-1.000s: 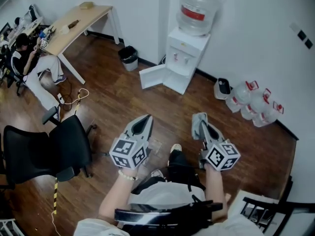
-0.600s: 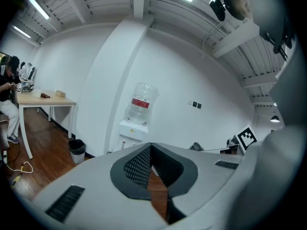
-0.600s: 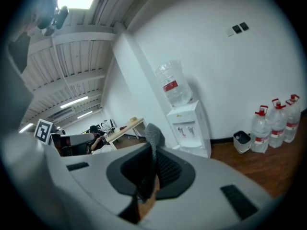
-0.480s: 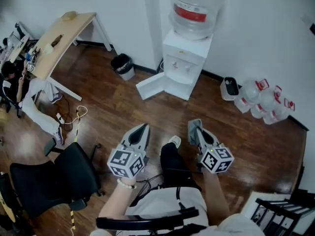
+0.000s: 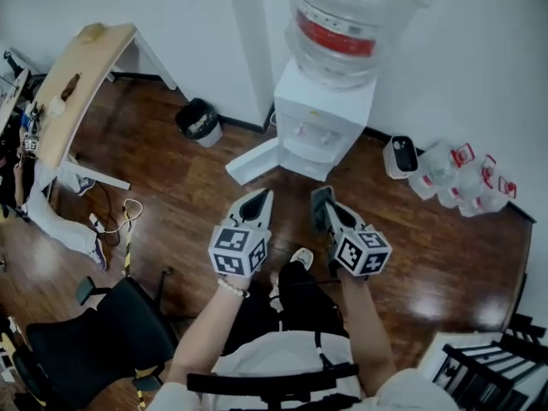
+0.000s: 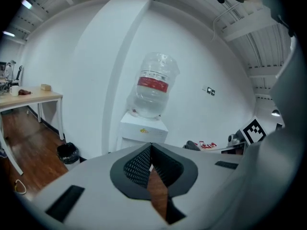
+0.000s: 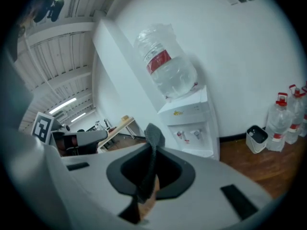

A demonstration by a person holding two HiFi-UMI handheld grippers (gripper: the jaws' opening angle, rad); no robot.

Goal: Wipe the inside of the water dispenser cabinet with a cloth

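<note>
Centre of the head view, side by side above the dark wooden floor (image 5: pixel 184 199): grey plastic left claw (image 5: pixel 257 198) and grey plastic right claw (image 5: pixel 322 197), each backed by its marker cube, both pointing toward the upper middle of the frame.

In the left gripper view, jaws closed tip to tip, empty. In the right gripper view, jaws clamped on a dark grey woven cloth (image 7: pixel 152 137), with a fold standing up above the tips.

Upper centre of the head view, against the white wall: white boxy water dispenser (image 5: pixel 324 125), topped by a clear plastic bottle with a red label (image 5: pixel 355 15). At its base, white cabinet door (image 5: pixel 253 163) swung open to the left. Dispenser well apart from both claws and the cloth.

Left of the dispenser, a black round waste bin (image 5: pixel 199 120). Upper left, a light wooden desk (image 5: pixel 81 71). Right edge, clear plastic jugs with red handles (image 5: pixel 462 178). Lower left, a black office chair (image 5: pixel 120 332).
</note>
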